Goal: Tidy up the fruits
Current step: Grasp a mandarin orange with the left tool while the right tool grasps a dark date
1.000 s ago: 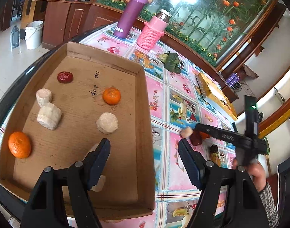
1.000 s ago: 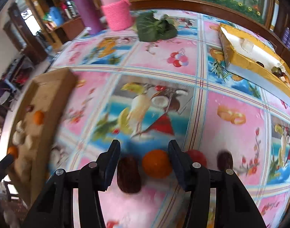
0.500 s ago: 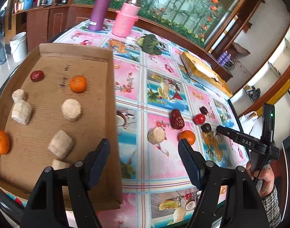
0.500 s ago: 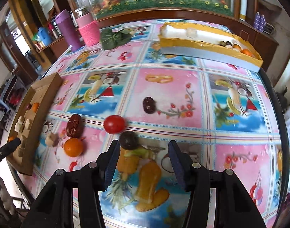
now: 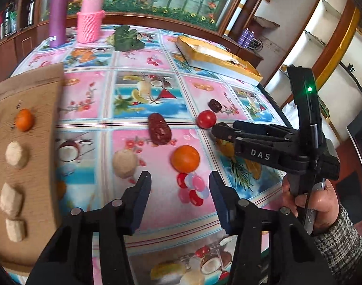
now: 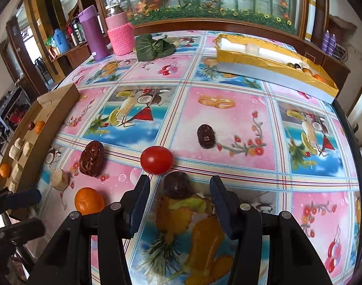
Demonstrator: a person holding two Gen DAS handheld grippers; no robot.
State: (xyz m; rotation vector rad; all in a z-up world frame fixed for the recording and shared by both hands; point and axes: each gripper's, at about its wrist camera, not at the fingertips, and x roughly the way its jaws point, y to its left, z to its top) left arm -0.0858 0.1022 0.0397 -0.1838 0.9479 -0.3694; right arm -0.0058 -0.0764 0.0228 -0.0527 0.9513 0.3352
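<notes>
Loose fruit lies on the patterned tablecloth: an orange [image 5: 185, 159], a large red date [image 5: 159, 128], a cherry tomato [image 5: 206, 119], a small dark date [image 5: 215, 105] and a pale round piece [image 5: 124, 163]. My left gripper [image 5: 179, 182] is open and empty, just short of the orange. My right gripper [image 6: 179, 188] is open, its jaws either side of a dark round fruit [image 6: 177, 185]. The tomato [image 6: 156, 159] lies just beyond it. The cardboard tray [image 5: 26, 142] at left holds an orange and several pale pieces.
A yellow box [image 6: 276, 66] with some fruit stands at the back right. A purple flask [image 6: 93, 33], a pink knitted jar [image 6: 119, 35] and green leaves [image 6: 152, 47] stand at the back. The table edge runs along the right.
My left gripper swung right, from over the tray to the loose fruit on the cloth. My right gripper moved forward onto the dark round fruit. Both stayed open.
</notes>
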